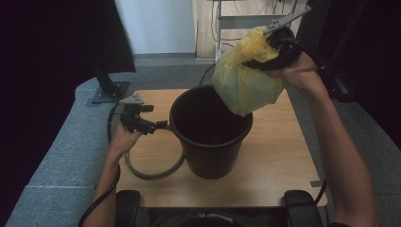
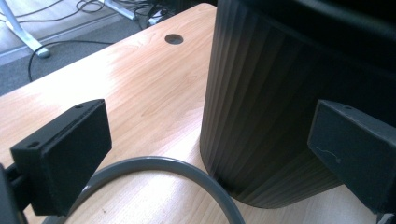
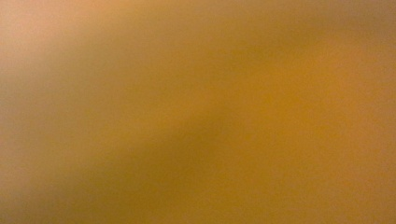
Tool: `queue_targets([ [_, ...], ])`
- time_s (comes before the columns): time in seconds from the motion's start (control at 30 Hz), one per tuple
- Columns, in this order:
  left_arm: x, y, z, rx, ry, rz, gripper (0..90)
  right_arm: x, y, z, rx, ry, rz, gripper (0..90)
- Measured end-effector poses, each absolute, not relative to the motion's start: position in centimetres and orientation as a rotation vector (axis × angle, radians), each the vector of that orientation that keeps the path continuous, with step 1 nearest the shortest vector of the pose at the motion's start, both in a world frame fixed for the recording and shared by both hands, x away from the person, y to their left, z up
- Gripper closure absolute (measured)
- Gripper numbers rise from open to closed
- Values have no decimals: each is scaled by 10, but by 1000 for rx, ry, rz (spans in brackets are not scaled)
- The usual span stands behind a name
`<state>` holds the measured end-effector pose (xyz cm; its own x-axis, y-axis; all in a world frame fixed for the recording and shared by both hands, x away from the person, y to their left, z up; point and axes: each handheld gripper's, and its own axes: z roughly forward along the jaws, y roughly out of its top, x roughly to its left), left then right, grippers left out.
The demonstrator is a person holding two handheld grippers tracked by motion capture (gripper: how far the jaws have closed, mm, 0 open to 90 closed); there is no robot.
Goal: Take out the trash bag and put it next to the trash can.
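From the high view we see our right gripper [image 1: 272, 45] clamped on the gathered top of a yellow bag [image 1: 243, 78] hanging above the black bin [image 1: 210, 137] on the wooden table [image 1: 279, 161], grey carpet around. In the left gripper view, our left gripper [image 2: 205, 144] stands wide open, empty, beside the bin's ribbed wall [image 2: 261, 116] and grey handle [image 2: 187, 170]. The right gripper view gives blurred yellow bag [image 3: 233, 116].

Hidden or unreadable items: your right gripper [image 1: 265, 47], upper right of the high view, has its jaws buried in the yellow bag [image 1: 243, 78], so you cannot see how they sit. The right gripper view is an orange blur. The bucket [image 2: 280, 107] is cut off by the top and right edges of the left gripper view; its inside [image 1: 208, 118] is too dark to read.
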<state>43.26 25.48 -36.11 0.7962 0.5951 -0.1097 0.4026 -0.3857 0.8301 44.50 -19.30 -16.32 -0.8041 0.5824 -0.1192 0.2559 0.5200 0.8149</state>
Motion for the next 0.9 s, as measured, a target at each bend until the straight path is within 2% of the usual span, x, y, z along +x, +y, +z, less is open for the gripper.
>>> queue_targets([
  [0.53, 426, 263, -407, 2018, 779, 312, 0, 458, -240, -166, 870, 2242, 1062, 662],
  [0.9, 422, 267, -432, 2007, 819, 350, 0, 475, -264, -203, 984, 2185, 999, 661],
])
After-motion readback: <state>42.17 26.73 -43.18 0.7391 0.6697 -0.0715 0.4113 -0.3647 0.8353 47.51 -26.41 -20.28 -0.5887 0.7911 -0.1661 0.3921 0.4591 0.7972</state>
